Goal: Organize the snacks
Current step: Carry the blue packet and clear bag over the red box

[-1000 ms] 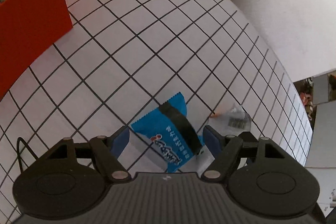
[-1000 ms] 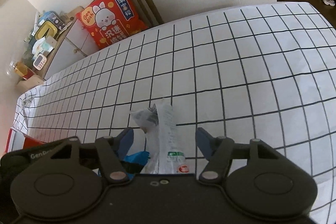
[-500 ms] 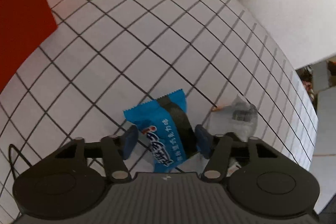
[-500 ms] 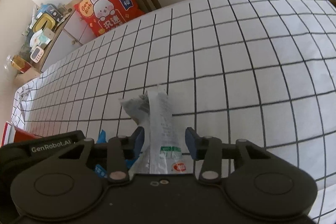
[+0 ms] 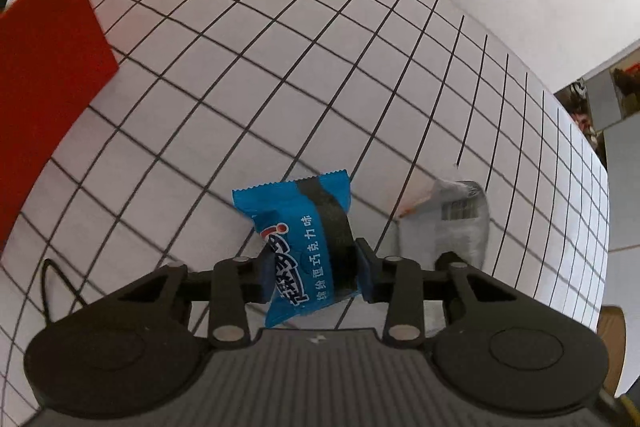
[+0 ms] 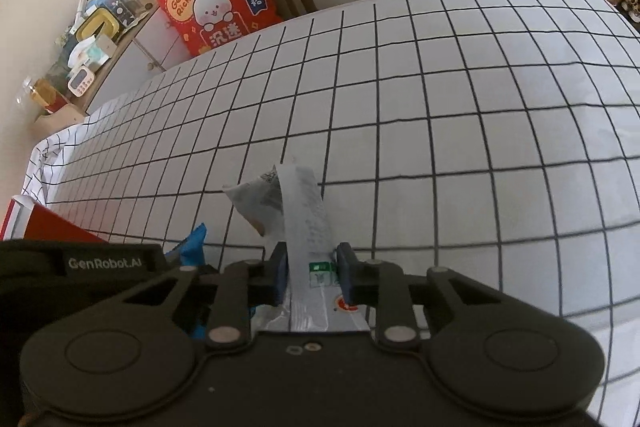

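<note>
A blue snack packet [image 5: 296, 235] with a black band sits between the pads of my left gripper [image 5: 314, 277]; the jaws are closing and the pads press its sides. A silvery white snack packet [image 6: 296, 211] stands between the pads of my right gripper [image 6: 312, 273], whose jaws are closing too and pinch its lower part. In the left wrist view that silvery white snack packet [image 5: 452, 223] lies just right of the blue one. A corner of the blue packet [image 6: 192, 247] shows to the left in the right wrist view. Both lie on a white tablecloth [image 5: 280, 75] with a black grid.
A red box [image 5: 44, 55] stands at the left of the table, its corner [image 6: 44, 223] also in the right wrist view. A red cushion [image 6: 220, 7] leans on a wooden chair beyond the table's far edge. A cluttered sideboard [image 6: 92, 39] stands at the back left.
Both grippers have closed from wide apart onto their packets. The left gripper rolled a little around the blue packet; the right gripper moved slightly forward over the silvery one.
</note>
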### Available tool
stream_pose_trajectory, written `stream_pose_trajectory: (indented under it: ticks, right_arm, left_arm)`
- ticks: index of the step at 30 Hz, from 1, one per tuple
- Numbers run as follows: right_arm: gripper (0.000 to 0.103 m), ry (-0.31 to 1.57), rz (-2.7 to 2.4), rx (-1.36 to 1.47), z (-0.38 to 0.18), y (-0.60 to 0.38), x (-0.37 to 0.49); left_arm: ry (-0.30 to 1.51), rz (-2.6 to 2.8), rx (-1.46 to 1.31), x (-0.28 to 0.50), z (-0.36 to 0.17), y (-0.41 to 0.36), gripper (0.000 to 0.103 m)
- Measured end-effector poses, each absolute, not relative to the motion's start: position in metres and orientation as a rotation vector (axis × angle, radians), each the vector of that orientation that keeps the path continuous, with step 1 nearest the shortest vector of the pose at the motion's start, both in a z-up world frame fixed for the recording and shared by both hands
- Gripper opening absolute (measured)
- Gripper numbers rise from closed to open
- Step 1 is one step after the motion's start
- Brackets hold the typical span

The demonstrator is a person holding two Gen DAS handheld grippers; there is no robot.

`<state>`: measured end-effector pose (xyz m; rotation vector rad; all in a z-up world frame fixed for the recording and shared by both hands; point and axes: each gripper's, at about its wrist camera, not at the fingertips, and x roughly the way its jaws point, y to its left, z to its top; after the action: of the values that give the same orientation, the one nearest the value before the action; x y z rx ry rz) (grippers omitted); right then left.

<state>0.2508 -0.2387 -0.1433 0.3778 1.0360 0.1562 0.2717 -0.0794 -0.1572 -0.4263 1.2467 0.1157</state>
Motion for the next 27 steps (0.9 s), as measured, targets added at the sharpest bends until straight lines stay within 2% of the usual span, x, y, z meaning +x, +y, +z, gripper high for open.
stream_pose_trajectory:
  ticks: [5, 27]
  right_arm:
    - [0.023, 1.026, 0.164, 0.349, -0.129, -0.235, 0.233]
    - [0.023, 0.9, 0.355, 0.335, -0.037, -0.199, 0.152]
  left_arm:
    - [1.259, 0.084, -0.362, 0.25, -0.146, -0.072, 0.038]
    - [1.108, -0.038, -0.278, 0.148, -0.055, -0.015, 0.038]
